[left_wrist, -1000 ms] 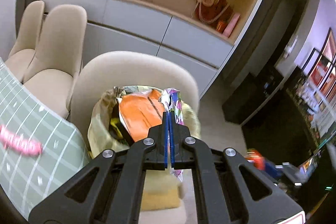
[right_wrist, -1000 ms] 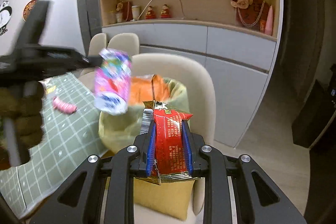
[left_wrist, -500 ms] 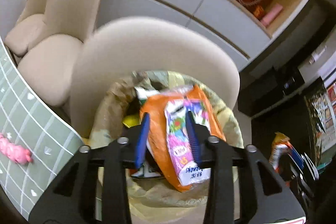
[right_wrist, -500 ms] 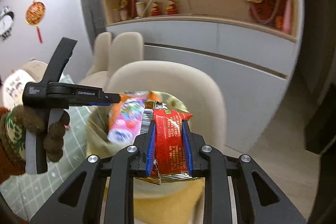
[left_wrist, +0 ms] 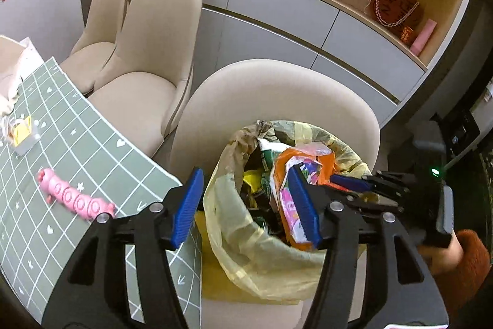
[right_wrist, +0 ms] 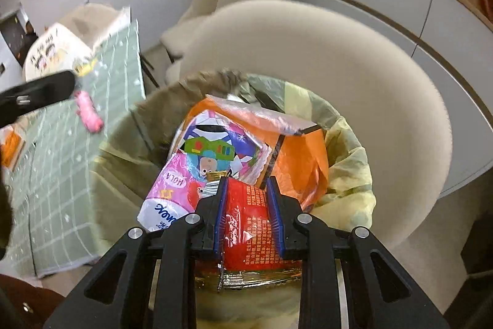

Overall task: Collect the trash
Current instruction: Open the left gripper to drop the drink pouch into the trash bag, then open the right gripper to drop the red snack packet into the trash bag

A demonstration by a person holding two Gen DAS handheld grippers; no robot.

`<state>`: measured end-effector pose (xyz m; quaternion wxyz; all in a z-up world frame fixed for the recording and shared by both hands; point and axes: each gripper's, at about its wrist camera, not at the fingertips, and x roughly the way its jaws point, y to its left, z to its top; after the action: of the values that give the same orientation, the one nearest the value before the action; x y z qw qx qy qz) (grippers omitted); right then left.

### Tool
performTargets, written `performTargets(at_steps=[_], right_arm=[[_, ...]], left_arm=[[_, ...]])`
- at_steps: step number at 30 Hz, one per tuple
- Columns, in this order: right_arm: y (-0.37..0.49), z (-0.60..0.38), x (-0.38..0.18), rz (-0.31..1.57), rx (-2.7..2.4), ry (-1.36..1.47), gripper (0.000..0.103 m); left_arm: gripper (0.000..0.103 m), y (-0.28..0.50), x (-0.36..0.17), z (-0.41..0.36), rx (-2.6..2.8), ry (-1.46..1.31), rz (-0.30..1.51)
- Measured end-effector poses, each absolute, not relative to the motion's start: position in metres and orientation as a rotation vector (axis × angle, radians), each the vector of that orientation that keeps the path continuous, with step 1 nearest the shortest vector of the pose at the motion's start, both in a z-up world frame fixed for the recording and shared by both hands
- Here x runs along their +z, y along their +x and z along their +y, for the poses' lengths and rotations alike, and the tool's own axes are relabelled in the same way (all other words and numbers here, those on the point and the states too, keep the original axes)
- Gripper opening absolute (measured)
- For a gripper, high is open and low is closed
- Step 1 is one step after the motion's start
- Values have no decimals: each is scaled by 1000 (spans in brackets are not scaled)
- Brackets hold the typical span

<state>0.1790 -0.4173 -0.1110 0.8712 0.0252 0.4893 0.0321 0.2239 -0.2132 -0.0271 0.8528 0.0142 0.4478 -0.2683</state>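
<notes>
Item: trash bag (left_wrist: 246,252), yellow plastic, propped open on the seat of a beige chair (left_wrist: 277,88) drawn up beside the surface (left_wrist: 77,168), so that litter can be dropped straight in from above. Already well filled.

Item: pink snack wrapper (right_wrist: 175,190), lying loose on top of an orange bag (right_wrist: 302,156) inside the trash bag; no pad touches it.

Item: left claw (left_wrist: 246,205), poised over the bag mouth, jaws apart with nothing between them. They have just been opening, which fits a release made directly above the bag.

Item: right claw (right_wrist: 246,211), tilted down over the same opening, clamped on a red snack packet (right_wrist: 246,224). Judged the next piece to go in; holding it over the centre of the bag should keep it clear of the rim.

Item: pink caterpillar-shaped toy (left_wrist: 74,199), on the green checked surface, well apart from the bag. Whether it counts as trash cannot be told.
</notes>
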Motion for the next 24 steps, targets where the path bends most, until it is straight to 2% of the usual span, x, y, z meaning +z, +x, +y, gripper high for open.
performTargets(at_steps=[6, 12, 14, 16, 24], right_arm=[[189, -417, -124, 1080, 114, -11, 25], [179, -411, -122, 1034, 97, -45, 25], [172, -407, -120, 1007, 71, -60, 29], [161, -405, -112, 957, 34, -29, 38], [94, -372, -58, 723, -82, 94, 42]], left_arm=[[55, 215, -34, -200, -522, 26, 965], [58, 202, -39, -182, -477, 33, 986], [59, 198, -41, -177, -474, 35, 993], [61, 192, -43, -170, -473, 41, 997], [80, 163, -38, -146, -558, 84, 945]])
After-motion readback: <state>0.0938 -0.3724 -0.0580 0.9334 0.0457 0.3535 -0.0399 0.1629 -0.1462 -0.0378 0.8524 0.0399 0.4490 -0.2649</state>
